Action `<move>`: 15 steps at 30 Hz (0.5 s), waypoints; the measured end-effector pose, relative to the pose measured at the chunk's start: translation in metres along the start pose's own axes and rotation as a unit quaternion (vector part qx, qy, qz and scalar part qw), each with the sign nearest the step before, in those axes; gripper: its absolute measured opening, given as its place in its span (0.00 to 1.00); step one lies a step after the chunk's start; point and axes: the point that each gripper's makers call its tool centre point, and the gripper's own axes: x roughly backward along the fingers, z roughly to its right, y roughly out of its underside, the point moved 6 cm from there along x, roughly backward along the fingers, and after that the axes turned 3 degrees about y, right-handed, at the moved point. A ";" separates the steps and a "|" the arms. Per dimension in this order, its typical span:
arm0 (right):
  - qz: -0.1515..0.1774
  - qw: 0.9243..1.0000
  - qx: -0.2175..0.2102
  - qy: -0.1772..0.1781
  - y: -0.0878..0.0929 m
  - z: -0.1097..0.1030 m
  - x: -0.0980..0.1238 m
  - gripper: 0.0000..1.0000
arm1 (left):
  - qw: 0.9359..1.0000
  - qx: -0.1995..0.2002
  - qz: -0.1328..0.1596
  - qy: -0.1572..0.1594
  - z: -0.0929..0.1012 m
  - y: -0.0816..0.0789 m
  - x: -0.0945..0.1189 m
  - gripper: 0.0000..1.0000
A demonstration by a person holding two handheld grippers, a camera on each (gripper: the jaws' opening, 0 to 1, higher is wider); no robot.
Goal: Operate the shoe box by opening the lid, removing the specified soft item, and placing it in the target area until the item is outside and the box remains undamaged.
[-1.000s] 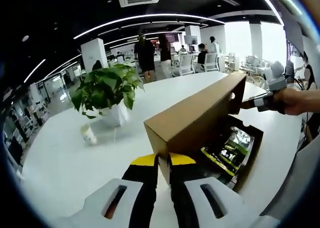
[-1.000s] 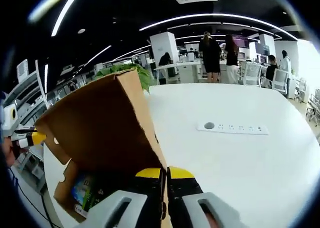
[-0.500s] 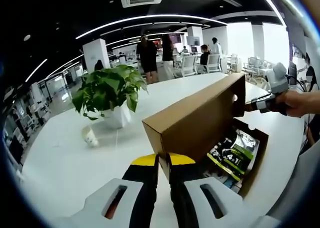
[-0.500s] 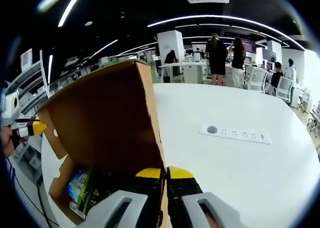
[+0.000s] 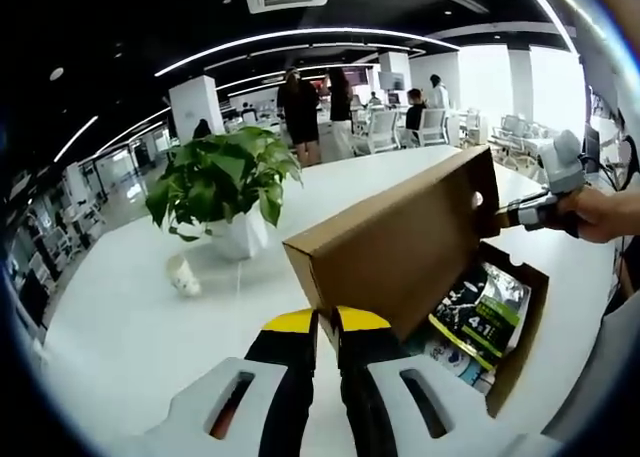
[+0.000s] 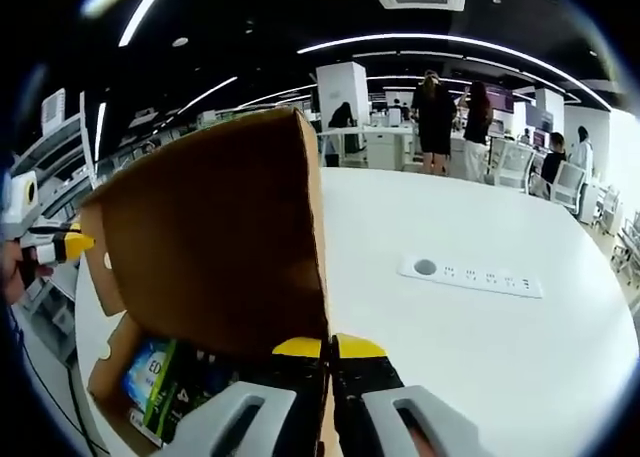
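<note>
A brown cardboard shoe box lies on the white table with its lid tipped up on its hinge. My left gripper is shut on the lid's near corner. At the far corner, my right gripper holds the lid, with a hand around it. In the right gripper view, my right gripper is shut on the lid's edge, and my left gripper shows at the far left. Inside the box lies a green and black soft packet. The box's front wall stands upright.
A potted green plant and a small paper cup stand on the table left of the box. A white power strip lies on the table to the right. People, chairs and desks are far behind.
The lid has swung further up with both grippers still shut on it. More of the green packet inside the box shows now.
</note>
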 end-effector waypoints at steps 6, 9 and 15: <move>0.002 1.000 0.005 -0.002 -0.001 0.000 -0.001 0.00 | 1.000 -0.006 -0.004 -0.007 -0.002 0.001 -0.005 0.05; 0.003 1.000 0.006 0.001 -0.001 0.000 -0.002 0.00 | 1.000 -0.003 -0.006 -0.009 -0.002 0.003 -0.007 0.05; 0.005 1.000 0.006 0.001 -0.002 0.000 -0.002 0.00 | 1.000 0.005 -0.003 -0.011 -0.003 0.006 -0.011 0.05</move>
